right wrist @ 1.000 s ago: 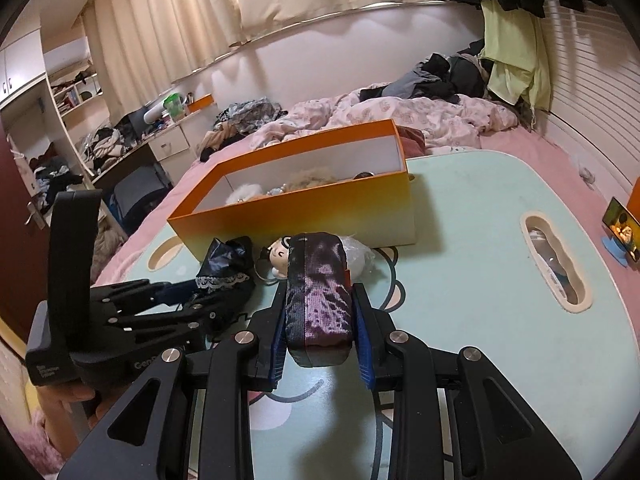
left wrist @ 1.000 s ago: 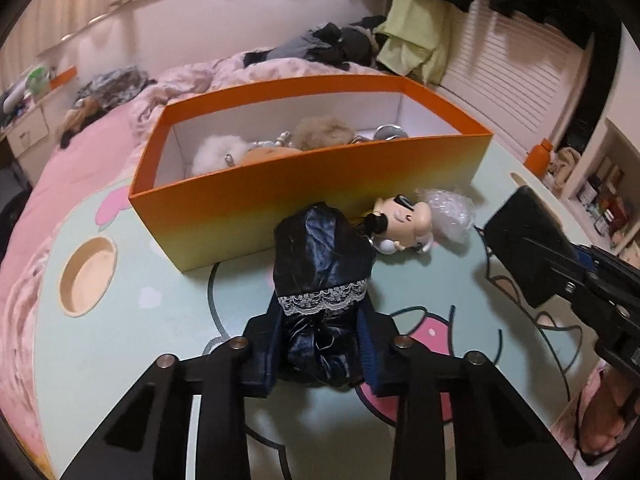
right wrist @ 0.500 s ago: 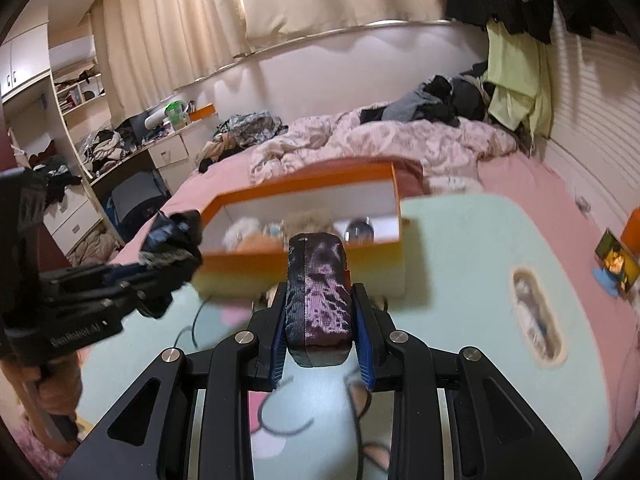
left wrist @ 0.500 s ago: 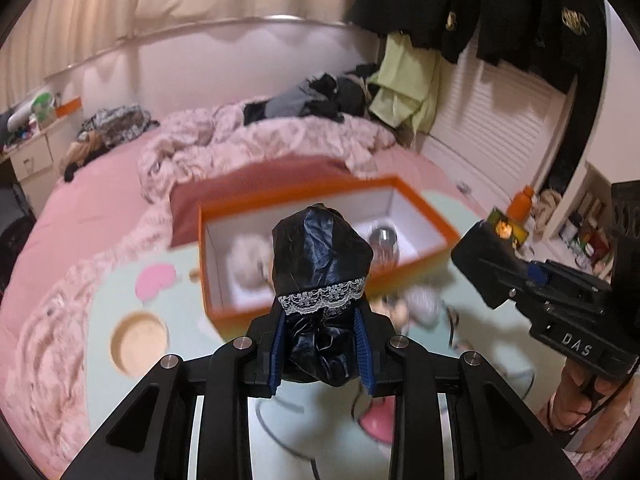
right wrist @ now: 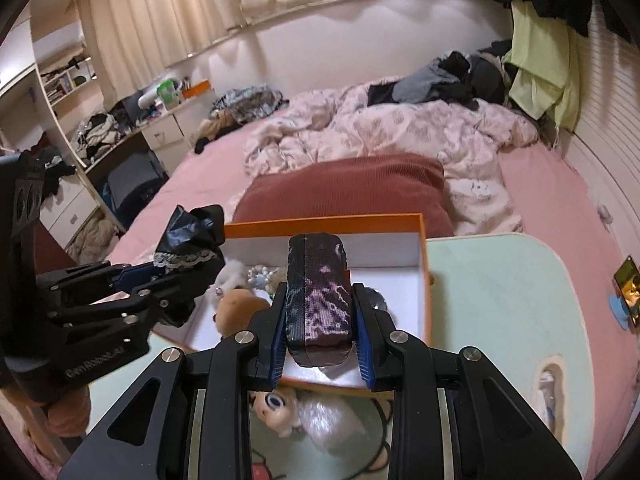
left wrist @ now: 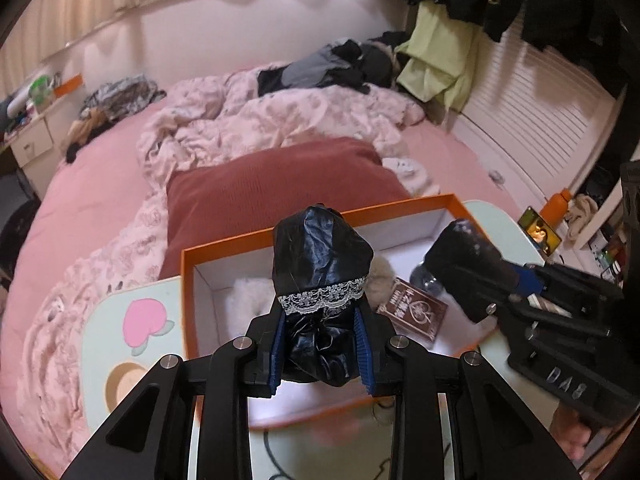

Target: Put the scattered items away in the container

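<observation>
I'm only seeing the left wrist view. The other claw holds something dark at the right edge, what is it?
Observer: The right gripper clamps a hard oblong case, dark with purple marbling.
Operator: Is anything left outside the orange box?
Observer: Yes, a small doll with a pale face lies on the table just in front of the orange box, under the right gripper.
Operator: What's beside the furry white thing in there?
Observer: A brown plush toy and a pale bead bracelet.
</observation>
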The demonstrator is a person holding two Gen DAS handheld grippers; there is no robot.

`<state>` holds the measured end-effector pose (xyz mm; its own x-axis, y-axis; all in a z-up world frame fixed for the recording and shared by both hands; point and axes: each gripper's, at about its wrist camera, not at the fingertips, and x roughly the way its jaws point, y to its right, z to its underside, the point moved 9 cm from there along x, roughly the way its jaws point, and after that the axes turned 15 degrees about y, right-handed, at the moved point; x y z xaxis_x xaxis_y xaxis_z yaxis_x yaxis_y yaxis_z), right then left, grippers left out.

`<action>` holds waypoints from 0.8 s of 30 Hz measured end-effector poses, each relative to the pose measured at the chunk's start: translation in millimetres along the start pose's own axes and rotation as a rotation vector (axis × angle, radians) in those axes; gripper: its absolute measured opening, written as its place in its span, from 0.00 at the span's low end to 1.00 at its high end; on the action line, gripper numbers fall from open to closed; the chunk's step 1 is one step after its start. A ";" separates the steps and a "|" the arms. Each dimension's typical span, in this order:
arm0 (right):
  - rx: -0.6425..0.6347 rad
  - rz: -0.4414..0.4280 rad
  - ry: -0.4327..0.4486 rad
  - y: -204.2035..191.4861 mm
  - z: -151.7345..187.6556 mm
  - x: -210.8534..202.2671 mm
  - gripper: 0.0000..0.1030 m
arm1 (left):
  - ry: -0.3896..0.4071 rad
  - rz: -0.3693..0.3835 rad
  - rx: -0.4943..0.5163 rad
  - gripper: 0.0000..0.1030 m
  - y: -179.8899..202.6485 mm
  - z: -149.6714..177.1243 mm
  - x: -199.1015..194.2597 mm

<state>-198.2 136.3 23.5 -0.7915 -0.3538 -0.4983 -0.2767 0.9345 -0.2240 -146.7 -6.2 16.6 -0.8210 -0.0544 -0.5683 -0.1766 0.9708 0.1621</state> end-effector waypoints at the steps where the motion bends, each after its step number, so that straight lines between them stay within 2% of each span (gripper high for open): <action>1: 0.003 0.002 -0.009 0.4 1.4 5.0 0.29 | -0.004 -0.006 -0.015 0.31 -2.3 0.5 4.6; 3: 0.009 0.021 -0.017 3.6 2.6 15.0 0.29 | 0.005 -0.025 -0.034 0.41 -6.5 -0.8 9.3; 5: 0.010 0.063 -0.016 9.7 2.7 20.3 0.30 | 0.026 -0.044 -0.037 0.56 -10.1 -1.4 5.6; 7: 0.013 0.095 0.002 14.1 0.2 16.5 0.32 | 0.053 -0.049 -0.029 0.63 -11.5 -1.3 -4.4; 9: 0.012 0.103 0.041 14.3 -4.2 3.4 0.45 | 0.077 -0.055 -0.024 0.67 -12.5 -1.6 -16.4; 12: -0.014 0.109 0.118 8.2 -11.5 -23.4 0.60 | 0.114 -0.041 -0.018 0.71 -10.4 -0.6 -38.9; 14: -0.045 0.110 0.156 0.5 -11.2 -41.9 0.62 | 0.134 -0.021 -0.013 0.75 -5.6 5.8 -56.7; 17: -0.082 0.101 0.168 -11.9 3.2 -66.8 0.64 | 0.160 0.015 0.013 0.83 3.1 24.7 -81.5; 20: -0.092 0.098 0.145 -14.6 27.3 -80.5 0.71 | 0.157 0.030 0.036 0.85 10.4 53.0 -95.8; 24: -0.084 0.125 0.095 -12.4 65.6 -85.6 0.71 | 0.122 0.032 0.024 0.85 16.3 97.2 -98.7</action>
<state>-91.3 152.4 14.0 -0.8692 -0.2333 -0.4359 -0.2144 0.9723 -0.0929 -15.8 37.6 -3.1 -0.8862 -0.0497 -0.4606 -0.1374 0.9777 0.1588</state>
